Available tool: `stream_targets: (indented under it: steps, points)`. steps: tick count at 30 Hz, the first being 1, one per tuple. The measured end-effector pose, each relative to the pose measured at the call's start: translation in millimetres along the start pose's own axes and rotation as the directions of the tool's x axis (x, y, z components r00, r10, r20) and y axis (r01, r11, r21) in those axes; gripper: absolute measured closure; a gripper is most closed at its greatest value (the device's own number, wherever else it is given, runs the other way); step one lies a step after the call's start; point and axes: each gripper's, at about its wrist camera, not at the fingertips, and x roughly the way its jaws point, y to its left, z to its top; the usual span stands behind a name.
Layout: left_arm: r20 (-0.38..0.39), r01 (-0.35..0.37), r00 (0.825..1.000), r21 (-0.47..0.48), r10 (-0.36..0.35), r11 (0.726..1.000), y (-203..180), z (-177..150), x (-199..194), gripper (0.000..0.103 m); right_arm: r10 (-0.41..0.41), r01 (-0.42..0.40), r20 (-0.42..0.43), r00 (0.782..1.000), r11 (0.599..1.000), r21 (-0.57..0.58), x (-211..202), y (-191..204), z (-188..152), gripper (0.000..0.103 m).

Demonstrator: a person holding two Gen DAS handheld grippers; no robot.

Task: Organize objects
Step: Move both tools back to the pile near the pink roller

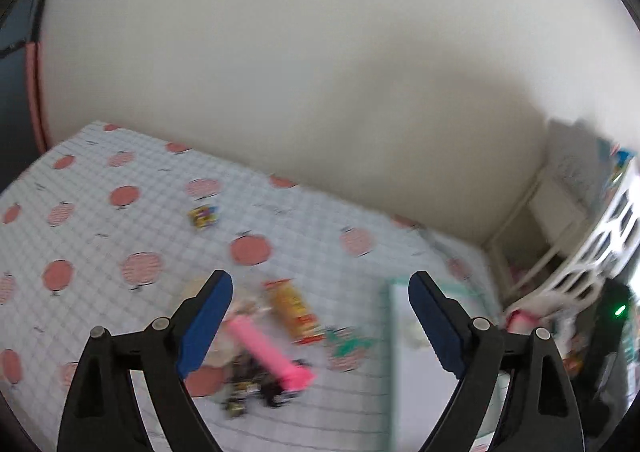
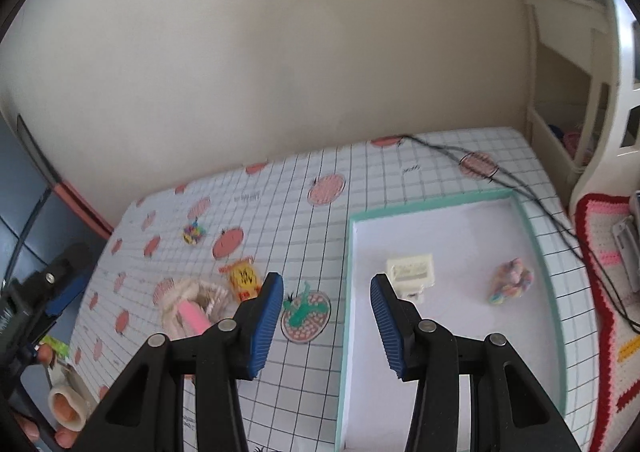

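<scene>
My left gripper (image 1: 320, 316) is open above a blurred heap: a pink tube (image 1: 270, 352), a yellow-red packet (image 1: 294, 310), dark small items (image 1: 256, 384) and a green toy (image 1: 350, 344). My right gripper (image 2: 326, 320) is open over the mint rim of a white tray (image 2: 348, 292). In the tray lie a cream block (image 2: 412, 270) and a pastel bag (image 2: 512, 282). Left of the tray sit a green toy (image 2: 304, 306), a yellow packet (image 2: 244, 278), a pink tube (image 2: 192, 316) in a wrap, and a small multicoloured piece (image 2: 193, 232).
The checked cloth with pink circles (image 2: 420, 172) covers the table against a cream wall. A black cable (image 2: 520, 188) crosses the far right corner. A white shelf (image 2: 568, 92) and crocheted mat (image 2: 600, 252) stand right. A hand (image 2: 60, 412) holds the left gripper at lower left.
</scene>
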Motion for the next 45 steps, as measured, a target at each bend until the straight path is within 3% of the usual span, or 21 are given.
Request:
stream_targets:
  steps: [3,10,16,27,33,45]
  points:
    - [-0.039,-0.077,0.996,0.017,0.077,0.997,20,-16,19,0.013,-0.001,0.0,-0.03,1.0,1.0,-0.03,18,9,-9,0.054]
    - [-0.139,-0.155,0.978,0.021,0.156,0.988,56,-38,49,0.013,-0.009,-0.004,-0.116,0.993,0.994,-0.113,60,31,-31,0.054]
    - [-0.211,-0.214,0.954,0.008,0.211,0.977,78,-48,62,0.013,0.061,-0.084,-0.151,0.987,0.985,-0.152,80,60,-44,0.054]
    - [-0.34,-0.209,0.925,-0.073,0.173,0.975,110,-64,83,0.013,0.156,-0.205,-0.213,0.964,0.952,-0.228,101,105,-65,0.054]
    - [-0.377,-0.23,0.909,-0.097,0.178,0.968,124,-70,89,0.013,0.135,-0.197,-0.244,0.96,0.947,-0.252,117,114,-73,0.054]
    - [-0.403,-0.224,0.902,-0.125,0.157,0.966,133,-76,93,0.014,0.14,-0.199,-0.234,0.962,0.947,-0.252,130,122,-74,0.054]
